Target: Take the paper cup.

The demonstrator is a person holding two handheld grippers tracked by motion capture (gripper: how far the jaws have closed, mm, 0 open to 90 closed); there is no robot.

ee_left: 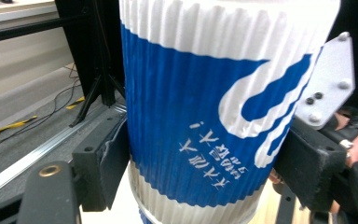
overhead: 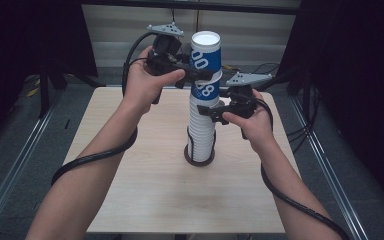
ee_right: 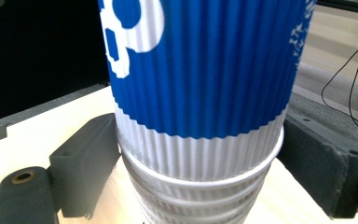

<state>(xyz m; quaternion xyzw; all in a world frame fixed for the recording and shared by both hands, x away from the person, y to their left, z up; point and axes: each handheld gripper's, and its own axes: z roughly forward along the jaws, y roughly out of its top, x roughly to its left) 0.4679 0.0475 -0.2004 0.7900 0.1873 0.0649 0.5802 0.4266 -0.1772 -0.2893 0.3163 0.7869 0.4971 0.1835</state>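
A tall stack of ribbed white paper cups (overhead: 201, 132) stands on a dark round base (overhead: 199, 156) at the middle of the wooden table (overhead: 145, 195). Two blue-and-white cups top it. My left gripper (overhead: 200, 75) comes in from the left, shut on the uppermost blue cup (overhead: 206, 52); in the left gripper view its pads (ee_left: 114, 158) press the cup's (ee_left: 200, 107) sides. Lower, my right gripper (overhead: 211, 111) reaches in from the right and is shut on the stack just under the second blue cup (ee_right: 200, 65), with the white rims (ee_right: 200, 186) between its jaws.
A black stand's legs (overhead: 45, 85) rise at the far left beyond the table. Cables (overhead: 260, 66) lie on the floor behind the table at the right. Metal floor rails (overhead: 15, 170) run along both sides. Dark curtains close in left and right.
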